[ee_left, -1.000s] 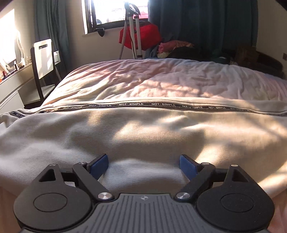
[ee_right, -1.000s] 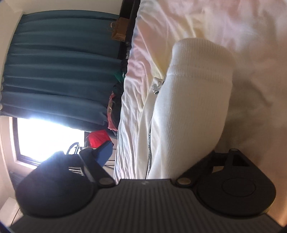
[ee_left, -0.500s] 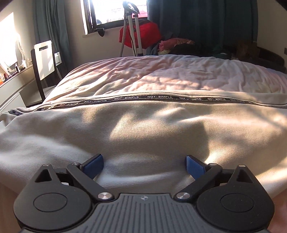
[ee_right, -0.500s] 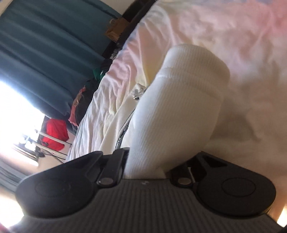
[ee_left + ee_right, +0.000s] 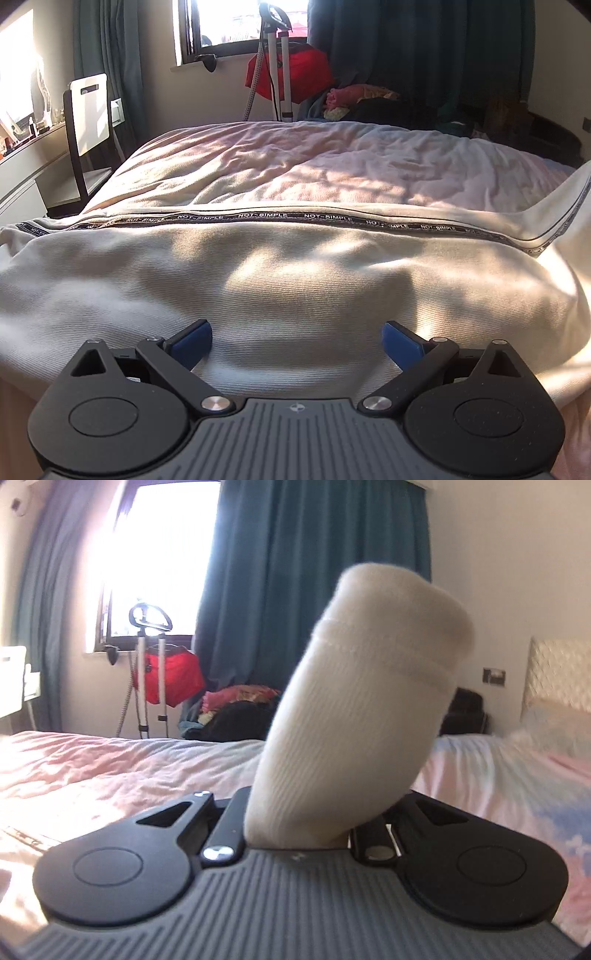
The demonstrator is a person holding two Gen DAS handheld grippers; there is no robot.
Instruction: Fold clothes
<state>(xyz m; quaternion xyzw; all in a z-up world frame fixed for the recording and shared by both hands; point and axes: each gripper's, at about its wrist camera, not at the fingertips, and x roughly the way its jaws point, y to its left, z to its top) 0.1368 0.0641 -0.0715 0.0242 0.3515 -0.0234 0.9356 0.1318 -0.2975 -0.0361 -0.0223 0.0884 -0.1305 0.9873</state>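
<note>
A cream sweatshirt [image 5: 295, 280] lies spread across the near edge of the bed, with a black lettered tape stripe [image 5: 295, 218] running across it. My left gripper [image 5: 297, 338] is open, its blue pads on either side of the fabric near the hem, holding nothing. My right gripper [image 5: 299, 823] is shut on the ribbed sleeve cuff [image 5: 362, 701] of the sweatshirt, which stands up from the jaws and hides the fingertips. The lifted sleeve shows at the right edge of the left wrist view [image 5: 569, 199].
The bed has a rumpled pink-white cover [image 5: 314, 162]. A chair [image 5: 90, 122] and desk stand at the left. A red bag on a metal stand [image 5: 291, 74], a window and dark teal curtains [image 5: 314, 590] are behind. A padded headboard [image 5: 557, 675] is at the right.
My right gripper closed on the sleeve cuff and swung upright, lifting the sleeve off the bed. My left gripper opened a little wider and rose slightly.
</note>
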